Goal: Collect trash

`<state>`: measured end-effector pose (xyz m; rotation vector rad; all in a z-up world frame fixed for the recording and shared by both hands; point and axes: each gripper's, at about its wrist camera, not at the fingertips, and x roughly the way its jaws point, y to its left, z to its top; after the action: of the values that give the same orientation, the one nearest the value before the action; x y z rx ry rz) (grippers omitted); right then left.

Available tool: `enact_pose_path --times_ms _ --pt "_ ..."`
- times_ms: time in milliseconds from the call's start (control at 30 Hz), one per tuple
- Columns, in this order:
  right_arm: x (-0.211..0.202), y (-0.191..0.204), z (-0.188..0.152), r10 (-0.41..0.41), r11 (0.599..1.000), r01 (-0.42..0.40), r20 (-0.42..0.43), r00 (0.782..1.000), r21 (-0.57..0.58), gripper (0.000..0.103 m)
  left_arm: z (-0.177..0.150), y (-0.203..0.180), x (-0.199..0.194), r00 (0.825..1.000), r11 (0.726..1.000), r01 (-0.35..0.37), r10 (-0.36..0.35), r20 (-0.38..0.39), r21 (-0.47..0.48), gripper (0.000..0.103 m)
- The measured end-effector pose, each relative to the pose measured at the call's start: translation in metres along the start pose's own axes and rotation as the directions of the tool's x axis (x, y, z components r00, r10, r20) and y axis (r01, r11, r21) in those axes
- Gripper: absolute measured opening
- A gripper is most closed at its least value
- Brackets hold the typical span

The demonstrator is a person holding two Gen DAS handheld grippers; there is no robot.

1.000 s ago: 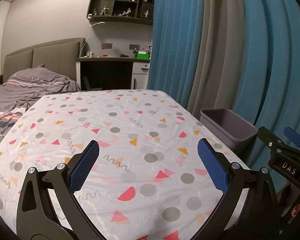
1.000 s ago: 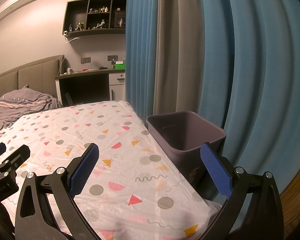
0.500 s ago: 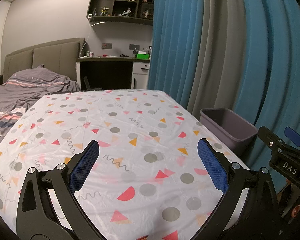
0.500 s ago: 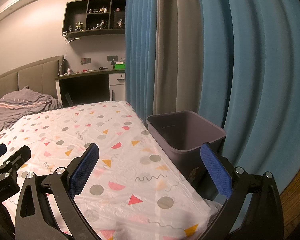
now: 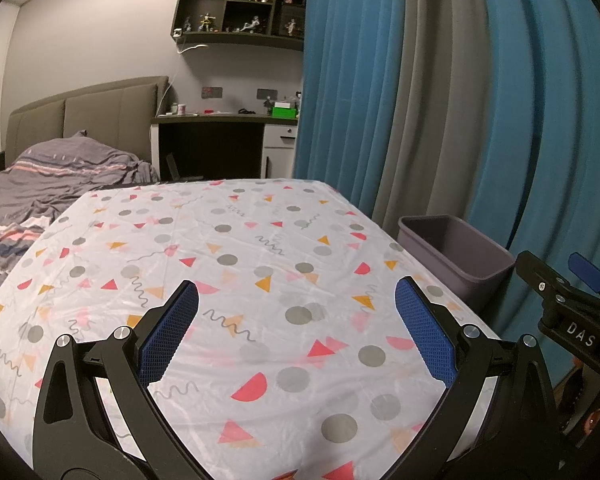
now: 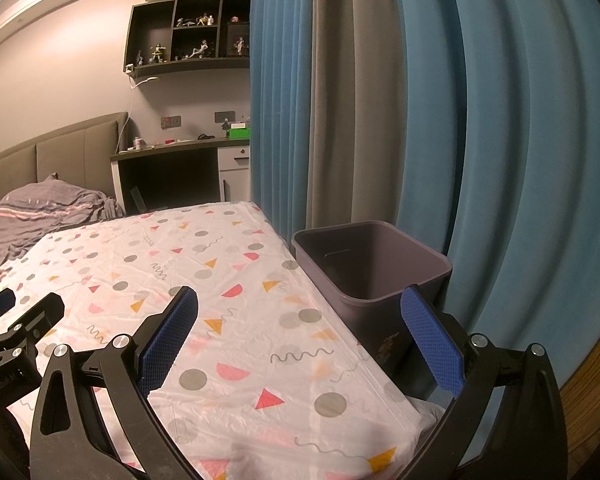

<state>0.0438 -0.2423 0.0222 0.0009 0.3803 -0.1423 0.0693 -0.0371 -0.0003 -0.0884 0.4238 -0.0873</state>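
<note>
While both tools hover spread and empty over the patterned tablecloth [image 5: 260, 264], I find no trash in view; the grey bin [image 6: 370, 264] stands off the table's right edge, nearer my right gripper [image 6: 300, 336] than my left gripper [image 5: 296, 328].

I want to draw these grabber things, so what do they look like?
Each tool is a black plastic frame with cut-out holes and two long fingers spreading in a V. The left tool has bumpy blue pads and shiny silver screws. The right tool looks the same. Seen from the left camera, it has white letters "DAS" on its side.
</note>
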Motion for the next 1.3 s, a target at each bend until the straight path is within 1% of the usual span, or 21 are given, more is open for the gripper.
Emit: enact_pose_path --times_ms 600,767,1000,1067,1167,1233,1300 --pt "0.000 -0.001 0.000 0.002 1.000 -0.002 0.000 1.000 0.001 0.097 0.000 -0.001 0.000 1.000 1.000 0.000 0.000 0.002 0.000 0.097" --pt "0.001 -0.001 0.000 0.002 1.000 -0.002 0.001 1.000 0.002 0.097 0.001 -0.006 0.000 1.000 1.000 0.001 -0.001 0.006 0.008 0.097" --pt "0.001 -0.002 0.000 0.003 1.000 -0.003 -0.001 1.000 0.003 0.097 0.003 -0.010 -0.002 1.000 1.000 0.020 -0.020 0.019 0.012 0.097" --pt "0.001 -0.002 0.000 0.002 1.000 -0.002 -0.001 1.000 0.004 0.097 0.003 -0.012 -0.003 0.999 0.999 0.030 -0.031 0.022 0.016 0.094" --pt "0.001 -0.002 0.000 0.003 1.000 -0.003 0.000 1.000 0.004 0.097 0.003 -0.015 -0.003 1.000 0.999 0.015 -0.016 0.022 0.039 0.086" --pt "0.001 -0.002 0.000 0.002 1.000 -0.002 -0.001 1.000 0.003 0.097 0.002 -0.017 -0.002 1.000 0.999 0.018 -0.018 0.018 0.038 0.078" --pt "0.001 -0.002 0.000 0.004 1.000 -0.004 -0.003 1.000 0.006 0.097 0.002 -0.018 -0.001 1.000 0.999 0.017 -0.018 0.017 0.039 0.073"
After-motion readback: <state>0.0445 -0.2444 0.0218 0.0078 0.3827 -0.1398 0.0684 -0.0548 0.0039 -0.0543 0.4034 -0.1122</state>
